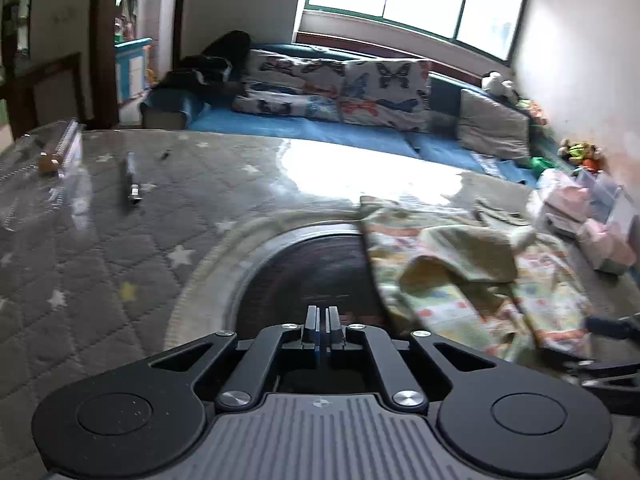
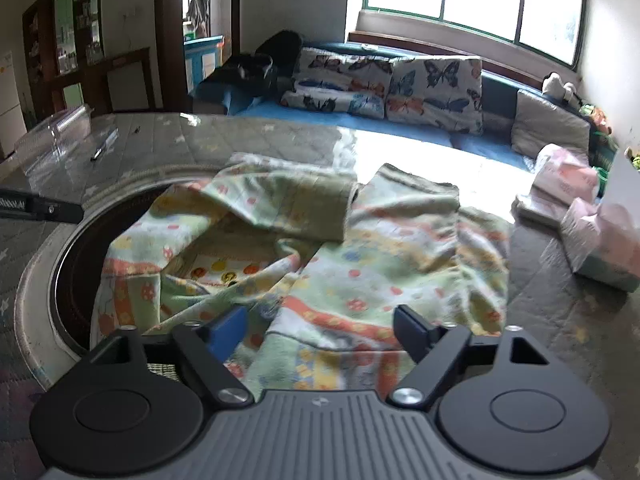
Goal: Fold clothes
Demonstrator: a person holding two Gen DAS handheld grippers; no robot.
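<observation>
A pale green child's garment (image 2: pixel 360 264) with orange, yellow and blue prints lies crumpled on the table, partly over a dark round inset (image 2: pixel 76 280). My right gripper (image 2: pixel 320 328) is open just above its near edge, with cloth between the fingers. My left gripper (image 1: pixel 322 320) is shut and empty, over the dark inset (image 1: pixel 316 272), left of the garment (image 1: pixel 472 276). The right gripper's tip shows in the left wrist view (image 1: pixel 608 328); the left gripper shows at the left edge of the right wrist view (image 2: pixel 40 206).
The table has a grey quilted star cover (image 1: pixel 120 248) under clear film. A pen (image 1: pixel 130 184) and a clear plastic box (image 1: pixel 40 168) lie at far left. Pink wrapped packs (image 2: pixel 588 220) stand at right. A blue sofa with butterfly cushions (image 2: pixel 400 84) is behind.
</observation>
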